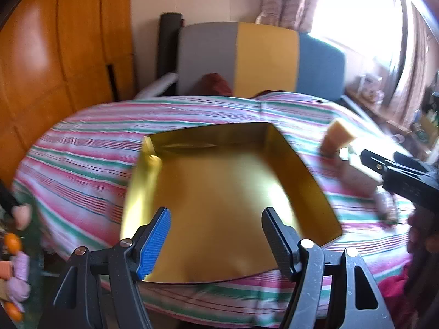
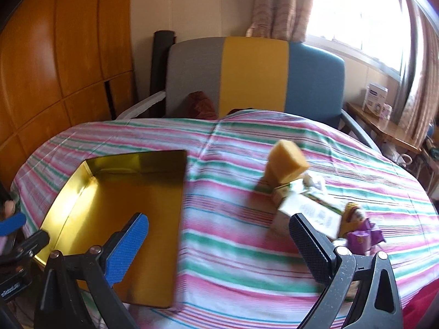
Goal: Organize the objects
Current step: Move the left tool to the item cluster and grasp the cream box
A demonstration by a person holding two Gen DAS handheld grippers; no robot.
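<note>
A gold tray is lying open and empty-looking on the striped cloth covering the counter, sitting toward its left side. To the right of the tray, well apart from it, a yellow sponge block is standing beside a pale carton, with a purple packet lying just beyond the carton; motion blur is softening their details. The left gripper is hovering over the tray's near edge, its 2 fingers spread apart and holding nothing. The right gripper is hanging over the cloth between the tray and the carton, its 2 fingers also spread wide and gripping nothing. Behind the counter, a chair with grey, yellow and blue panels is facing it.
</note>
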